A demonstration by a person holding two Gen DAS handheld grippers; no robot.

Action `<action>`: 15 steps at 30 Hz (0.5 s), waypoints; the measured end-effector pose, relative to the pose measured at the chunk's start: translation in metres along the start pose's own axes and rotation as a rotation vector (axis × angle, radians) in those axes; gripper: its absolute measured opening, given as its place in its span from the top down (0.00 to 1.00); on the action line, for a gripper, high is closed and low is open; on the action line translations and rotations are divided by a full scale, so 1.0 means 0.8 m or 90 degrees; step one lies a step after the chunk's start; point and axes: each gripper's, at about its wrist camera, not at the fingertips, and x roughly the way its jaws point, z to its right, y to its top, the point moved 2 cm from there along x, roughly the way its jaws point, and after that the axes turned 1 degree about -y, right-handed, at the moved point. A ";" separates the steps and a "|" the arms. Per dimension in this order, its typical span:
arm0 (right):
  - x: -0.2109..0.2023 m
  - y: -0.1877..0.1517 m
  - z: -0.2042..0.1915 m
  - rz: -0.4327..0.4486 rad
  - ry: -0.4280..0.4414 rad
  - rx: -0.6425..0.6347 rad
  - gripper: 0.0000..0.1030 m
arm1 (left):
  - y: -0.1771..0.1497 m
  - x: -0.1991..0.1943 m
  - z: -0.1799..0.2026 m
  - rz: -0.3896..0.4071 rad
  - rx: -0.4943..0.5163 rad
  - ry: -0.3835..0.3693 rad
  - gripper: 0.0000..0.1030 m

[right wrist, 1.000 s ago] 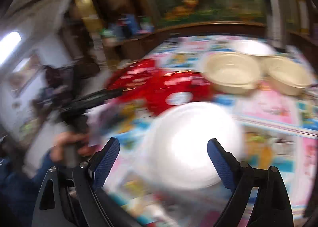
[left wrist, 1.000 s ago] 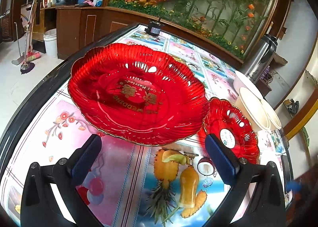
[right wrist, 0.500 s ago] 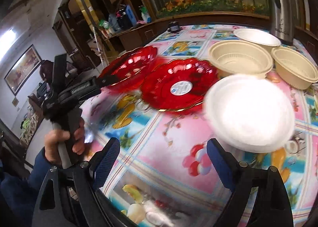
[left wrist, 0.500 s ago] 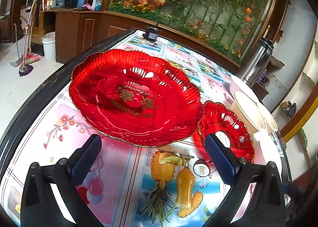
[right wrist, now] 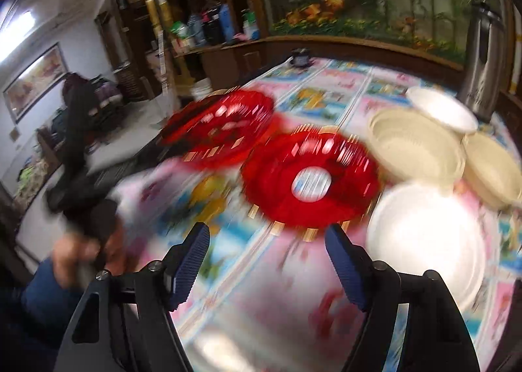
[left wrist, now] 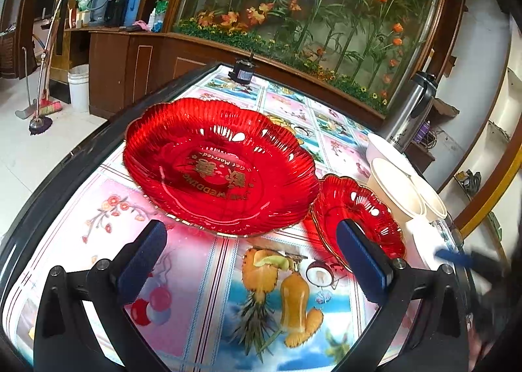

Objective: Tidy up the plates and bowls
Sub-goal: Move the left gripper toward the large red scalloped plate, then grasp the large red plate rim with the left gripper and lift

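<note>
if the right gripper (right wrist: 266, 266), its jaws just closing on nothing, rushes in, it could knock the small red plate (right wrist: 310, 178) away.

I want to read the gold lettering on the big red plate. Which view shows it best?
The left wrist view: the big red plate sits sharp and whole there, lettering legible. The right wrist view shows it motion-blurred, lettering unreadable.
</note>
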 end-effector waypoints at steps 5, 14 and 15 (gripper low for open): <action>0.046 0.079 0.015 0.009 0.006 0.098 0.40 | -0.001 -0.018 0.005 -0.010 0.029 0.019 0.00; 0.126 0.125 0.037 -0.002 0.089 0.198 0.56 | 0.041 -0.019 -0.056 -0.116 -0.028 0.055 0.00; 0.128 0.123 0.039 -0.004 0.089 0.193 0.56 | 0.047 -0.014 -0.062 -0.122 -0.037 0.059 0.00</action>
